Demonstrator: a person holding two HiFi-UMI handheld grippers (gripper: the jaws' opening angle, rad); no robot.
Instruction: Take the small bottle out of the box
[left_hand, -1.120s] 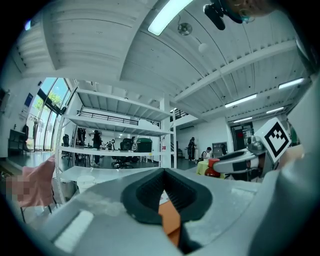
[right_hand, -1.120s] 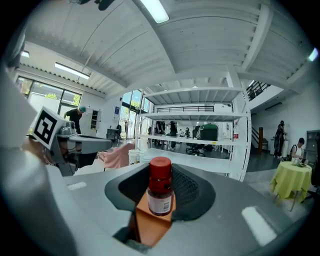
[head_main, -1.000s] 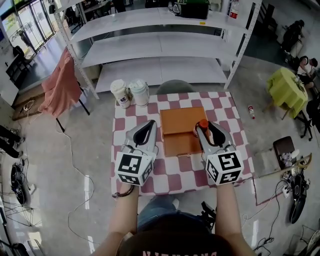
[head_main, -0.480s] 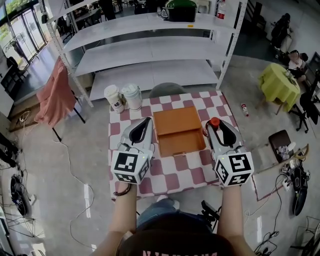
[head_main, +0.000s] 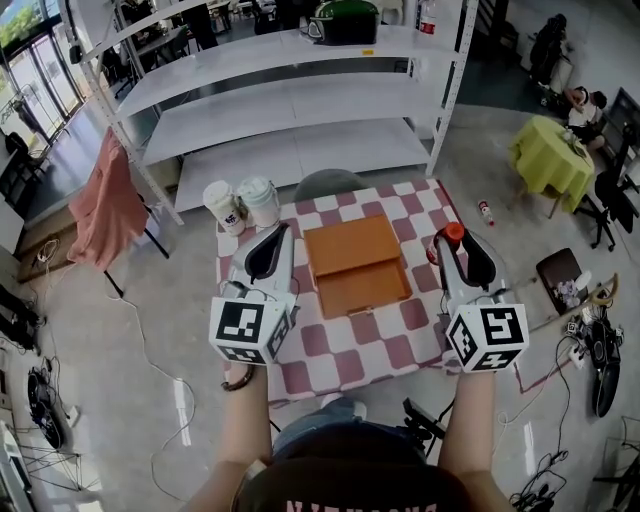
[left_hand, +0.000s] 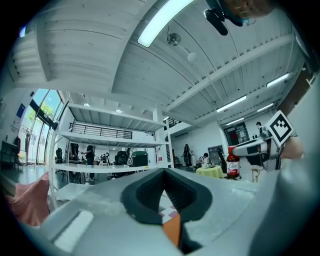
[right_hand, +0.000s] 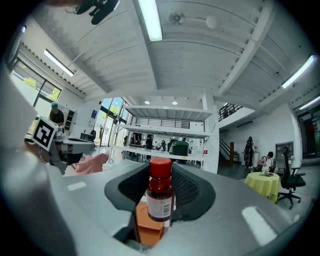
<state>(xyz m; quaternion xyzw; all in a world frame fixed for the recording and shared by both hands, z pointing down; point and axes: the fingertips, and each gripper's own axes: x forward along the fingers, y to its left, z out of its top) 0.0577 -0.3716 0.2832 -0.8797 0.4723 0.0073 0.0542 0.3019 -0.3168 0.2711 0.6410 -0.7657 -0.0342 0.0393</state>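
The small bottle (head_main: 452, 234), dark with a red cap, stands upright between the pads of my right gripper (head_main: 456, 243), which is shut on it. It hangs over the table's right side, to the right of the orange box (head_main: 355, 262) and outside it. The right gripper view shows the bottle (right_hand: 160, 196) held by its body, with the box (right_hand: 147, 227) below. My left gripper (head_main: 270, 238) hovers left of the box, shut and holding nothing. From the left gripper (left_hand: 164, 172) view the bottle (left_hand: 232, 164) appears far right.
The box sits on a small table with a red-and-white checked cloth (head_main: 340, 350). Two lidded paper cups (head_main: 240, 203) stand at its far left corner. White shelving (head_main: 290, 90) and a grey chair (head_main: 330, 184) lie behind; a pink cloth (head_main: 100, 205) hangs left.
My right gripper has carried the bottle to the right, from over the box's right edge to well beside it. The left gripper has drifted a little left.
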